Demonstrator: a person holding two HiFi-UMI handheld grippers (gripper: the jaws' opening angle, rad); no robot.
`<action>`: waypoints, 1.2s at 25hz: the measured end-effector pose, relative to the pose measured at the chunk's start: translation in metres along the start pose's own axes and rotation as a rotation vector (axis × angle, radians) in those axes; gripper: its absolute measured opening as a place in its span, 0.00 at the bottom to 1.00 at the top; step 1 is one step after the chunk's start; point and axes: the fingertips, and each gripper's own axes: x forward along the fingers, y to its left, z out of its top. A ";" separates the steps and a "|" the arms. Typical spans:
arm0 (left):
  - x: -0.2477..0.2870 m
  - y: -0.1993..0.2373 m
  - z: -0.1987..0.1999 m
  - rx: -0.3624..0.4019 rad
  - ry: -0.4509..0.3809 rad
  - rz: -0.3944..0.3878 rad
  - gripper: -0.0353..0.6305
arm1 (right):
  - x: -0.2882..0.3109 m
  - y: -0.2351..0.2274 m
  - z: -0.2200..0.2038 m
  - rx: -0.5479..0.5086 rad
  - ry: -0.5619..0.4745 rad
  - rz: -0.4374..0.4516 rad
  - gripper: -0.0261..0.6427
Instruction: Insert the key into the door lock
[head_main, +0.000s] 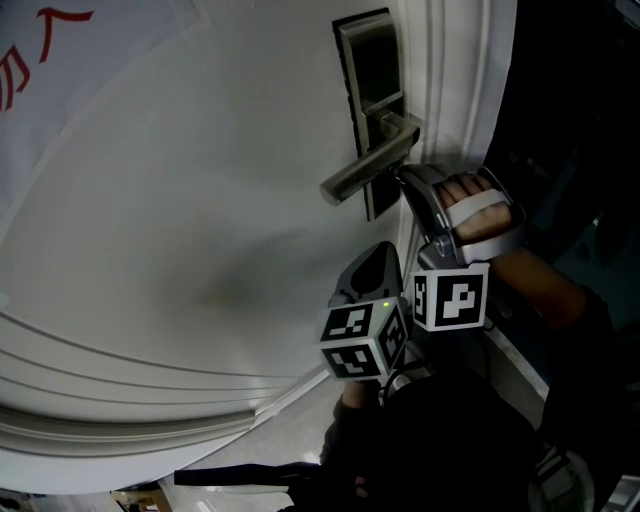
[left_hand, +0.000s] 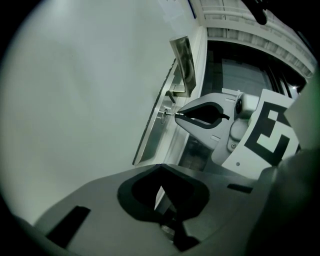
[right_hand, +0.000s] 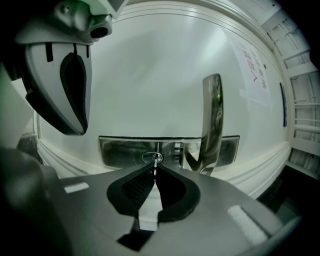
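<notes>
Jaws of the right gripper (right_hand: 155, 169) are pressed together on the thin metal key (right_hand: 156, 161), which stands on edge between the black pads and points straight ahead. A hand (head_main: 480, 215) holds this gripper from behind. Just off its left side the left gripper (left_hand: 160, 169) hangs a little back from the door, tips met and nothing between them. The cubes on both grippers carry black-and-white square markers, with no words on them. Directly ahead of the right gripper's tips, the key's end sits at the small round keyhole (right_hand: 152, 158) in the brushed-metal lock plate (right_hand: 125, 150); how deep it has gone in cannot be told. Beside the tips, to the right in the right gripper view, the lever handle (right_hand: 212, 115) stands out from the same plate, near the gripper but apart from it. No brand or lettering can be read on the plate or the handle. Behind them spreads the plain white door (right_hand: 150, 75), with open room to the left of both grippers. Further right past the handle a white sheet (right_hand: 255, 67) on the door bears red brush strokes, too partial to read. Raised curved moulding (head_main: 150, 400) runs along the door panel under the grippers. Close past the plate lies the door's edge trim (head_main: 450, 100), with darkness beyond it.
</notes>
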 end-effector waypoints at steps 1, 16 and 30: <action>0.000 0.000 0.000 -0.001 0.000 0.001 0.05 | 0.000 0.000 0.000 0.000 0.000 -0.001 0.06; 0.005 -0.006 0.003 0.006 -0.001 -0.014 0.05 | 0.001 -0.001 -0.002 -0.003 -0.009 -0.001 0.06; 0.006 -0.007 0.007 0.027 0.006 -0.027 0.05 | -0.001 -0.003 0.000 -0.007 -0.006 0.010 0.06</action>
